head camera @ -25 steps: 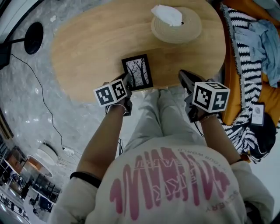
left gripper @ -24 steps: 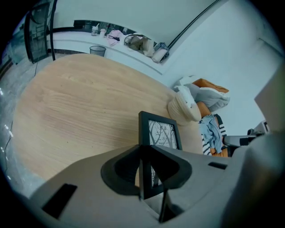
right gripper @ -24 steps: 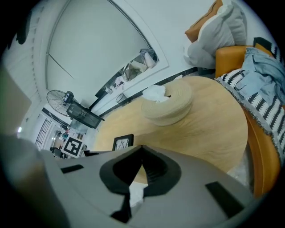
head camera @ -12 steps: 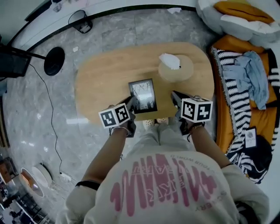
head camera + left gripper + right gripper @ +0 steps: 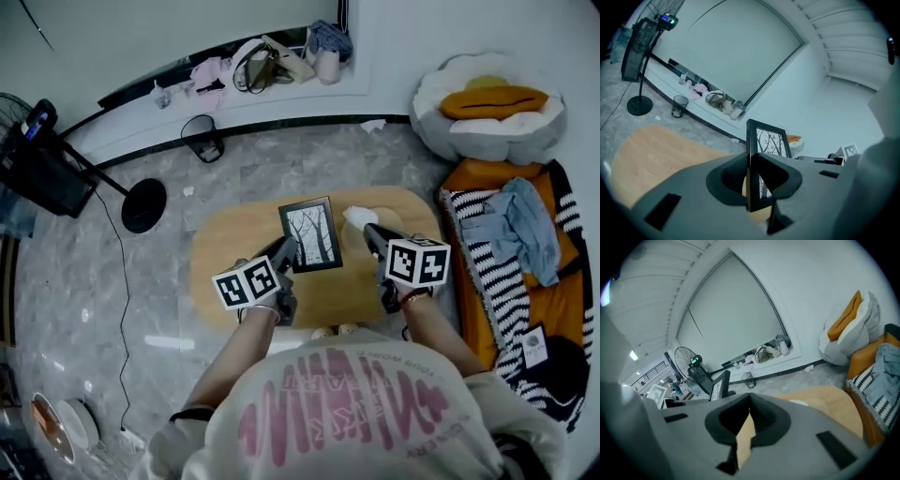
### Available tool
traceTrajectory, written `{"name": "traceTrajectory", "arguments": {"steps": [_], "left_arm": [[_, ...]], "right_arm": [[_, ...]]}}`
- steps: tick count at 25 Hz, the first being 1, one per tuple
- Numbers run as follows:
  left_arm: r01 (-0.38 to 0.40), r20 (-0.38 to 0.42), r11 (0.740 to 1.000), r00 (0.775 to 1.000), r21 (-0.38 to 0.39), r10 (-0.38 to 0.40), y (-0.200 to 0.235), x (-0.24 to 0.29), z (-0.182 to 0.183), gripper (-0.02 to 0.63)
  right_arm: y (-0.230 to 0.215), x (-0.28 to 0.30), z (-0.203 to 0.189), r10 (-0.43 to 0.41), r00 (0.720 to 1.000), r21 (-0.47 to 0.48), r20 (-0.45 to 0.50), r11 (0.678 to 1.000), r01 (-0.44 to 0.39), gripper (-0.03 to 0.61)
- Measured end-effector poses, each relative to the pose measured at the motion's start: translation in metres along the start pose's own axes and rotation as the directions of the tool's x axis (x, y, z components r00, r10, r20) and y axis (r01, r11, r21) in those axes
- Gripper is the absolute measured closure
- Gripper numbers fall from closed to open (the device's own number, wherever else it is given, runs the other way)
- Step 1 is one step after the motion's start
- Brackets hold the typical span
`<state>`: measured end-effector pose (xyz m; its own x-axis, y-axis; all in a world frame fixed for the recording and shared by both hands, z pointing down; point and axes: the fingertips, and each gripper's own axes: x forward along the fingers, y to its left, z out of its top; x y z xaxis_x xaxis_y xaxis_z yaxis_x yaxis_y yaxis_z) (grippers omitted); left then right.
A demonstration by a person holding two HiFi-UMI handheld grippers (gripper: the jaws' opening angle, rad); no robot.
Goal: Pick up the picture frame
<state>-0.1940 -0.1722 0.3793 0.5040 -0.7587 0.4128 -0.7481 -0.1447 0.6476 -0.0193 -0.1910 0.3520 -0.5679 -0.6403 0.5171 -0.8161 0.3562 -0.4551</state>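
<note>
A: What sits past the desk's left end?

B: A fan on a stand on the grey floor, and a wire bin near the wall. The oval wooden desk lies below the person.

A: And the left hand-held gripper?

B: The left hand-held gripper is clamped on the frame. Its own view shows both pads pressed against the frame's black edge, low on one side. The frame stands upright between them.

A: So where is the frame?

B: In the air, off the desk. In the head view it shows over the middle of the desk's far edge, and its picture of bare trees faces the camera. In the left gripper view the wood lies well below it.

A: The right hand-held gripper?

B: The right hand-held gripper is just right of the frame and apart from it. Its jaws are closed with the tips touching and nothing between them. Only wood shows through the gap lower down.

A: Anything on the desk itself?

B: White tissues near the far right corner, partly behind the right hand-held gripper.

A: And beyond the right end?

B: A round white cushion with an orange middle. Nearer the person there is a striped blanket with a blue cloth lying on it.
</note>
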Motion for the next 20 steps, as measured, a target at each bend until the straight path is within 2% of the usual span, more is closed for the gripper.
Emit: {"name": "traceTrajectory", "arguments": {"steps": [3,9,15,20], "left_arm": [[0.052,0.093,0.998,0.994,0.027,-0.054,-0.031,-0.014,0.038,0.537],[0.11,0.243,0.989,0.961,0.101,-0.132,-0.088,-0.047,0.093,0.537],[0.139,0.353,0.981,0.919,0.135,-0.179,-0.141,-0.078,0.11,0.537],[0.147,0.421,0.981,0.888,0.124,-0.186,-0.18,-0.09,0.097,0.538]], "right_arm": [[0.015,-0.016,0.038,0.02,0.997,-0.066,0.08,0.998,-0.015,0.572],[0.052,-0.054,0.1,0.113,0.966,-0.188,0.231,0.98,-0.07,0.572],[0.087,-0.104,0.135,0.222,0.922,-0.315,0.317,0.942,-0.118,0.572],[0.09,-0.138,0.14,0.279,0.911,-0.398,0.303,0.906,-0.146,0.572]]}}
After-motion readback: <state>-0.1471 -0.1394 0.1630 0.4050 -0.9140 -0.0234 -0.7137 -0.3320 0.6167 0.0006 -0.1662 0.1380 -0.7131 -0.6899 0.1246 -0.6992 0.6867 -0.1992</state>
